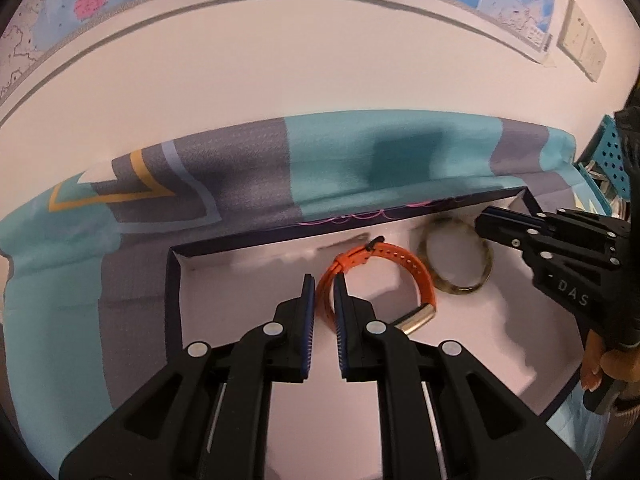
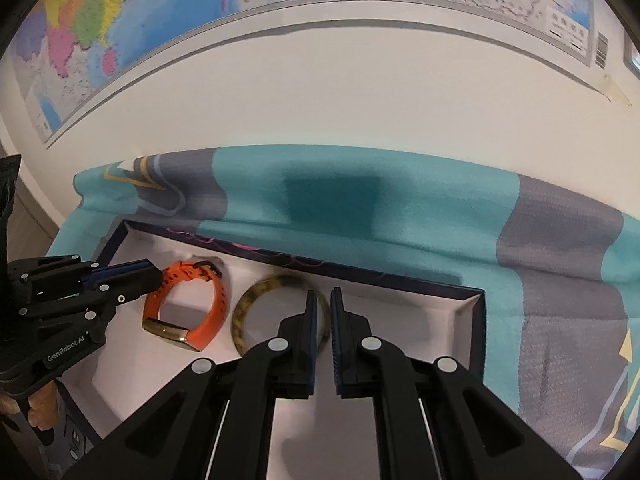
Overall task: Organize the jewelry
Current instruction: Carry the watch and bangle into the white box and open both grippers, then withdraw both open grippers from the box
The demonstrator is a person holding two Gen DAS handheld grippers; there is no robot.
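An orange watch band with a gold clasp (image 1: 404, 268) (image 2: 188, 312) lies in a white-lined box with a dark rim (image 1: 176, 280) (image 2: 476, 320). Beside it lies a tortoiseshell bangle (image 1: 456, 258) (image 2: 256, 312). My left gripper (image 1: 324, 288) (image 2: 154, 276) has its jaws closed on the left side of the orange band. My right gripper (image 2: 324, 304) (image 1: 480, 224) has its jaws closed on the right side of the bangle's rim.
The box sits on a teal and grey patterned cloth (image 1: 328, 160) (image 2: 440, 216) against a white wall with maps above. A teal perforated basket (image 1: 612, 152) stands at the far right in the left wrist view.
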